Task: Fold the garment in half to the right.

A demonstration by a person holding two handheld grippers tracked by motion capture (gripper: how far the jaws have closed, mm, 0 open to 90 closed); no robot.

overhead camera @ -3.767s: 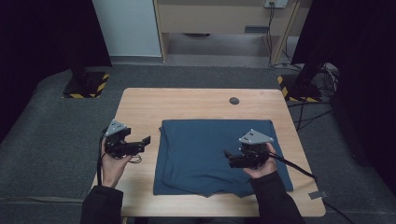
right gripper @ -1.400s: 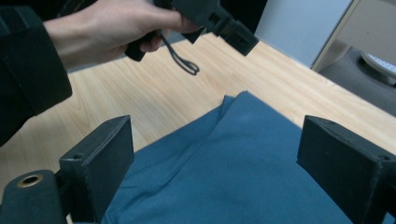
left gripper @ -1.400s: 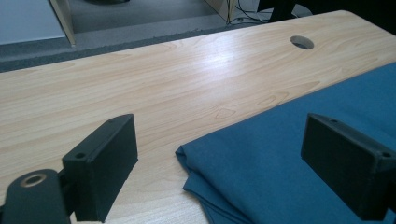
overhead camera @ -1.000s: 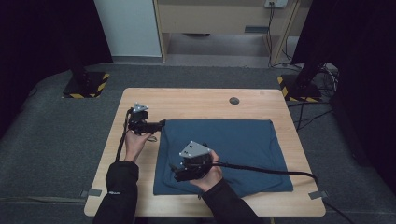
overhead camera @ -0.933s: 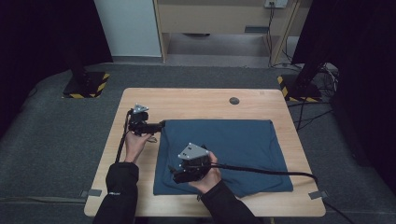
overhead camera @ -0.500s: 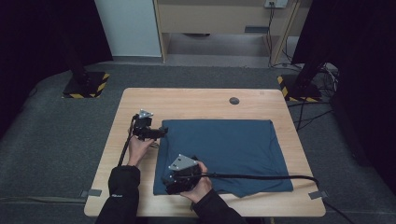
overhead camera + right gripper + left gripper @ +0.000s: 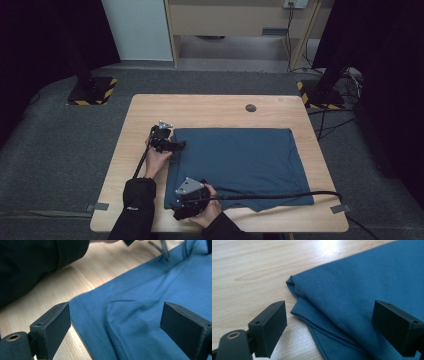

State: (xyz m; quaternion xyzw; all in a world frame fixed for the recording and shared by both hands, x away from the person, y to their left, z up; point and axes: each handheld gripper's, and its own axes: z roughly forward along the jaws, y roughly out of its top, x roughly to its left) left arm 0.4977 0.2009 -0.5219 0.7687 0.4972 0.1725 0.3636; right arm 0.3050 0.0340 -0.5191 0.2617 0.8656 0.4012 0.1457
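A dark blue folded cloth (image 7: 240,160) lies flat on the wooden table (image 7: 215,110). My left gripper (image 7: 180,145) is low at the cloth's far left corner. In the left gripper view its jaws (image 7: 334,317) stand wide open, with the layered corner of the cloth (image 7: 362,285) between them and untouched. My right gripper (image 7: 176,206) is at the near left corner. It (image 7: 115,322) is open too, its jaws straddling the hemmed edge of the cloth (image 7: 155,290). The left sleeve (image 7: 37,262) shows beyond it.
The right gripper's black cable (image 7: 280,196) trails across the cloth's near edge to the right. A small dark round disc (image 7: 250,107) is set in the table's far side. Bare wood runs along the cloth's left side. Striped stand bases (image 7: 92,92) sit on the floor.
The right gripper has crossed from the cloth's right side to its near left corner and sunk toward it. The left gripper went to the far left corner and came down. Both stayed open.
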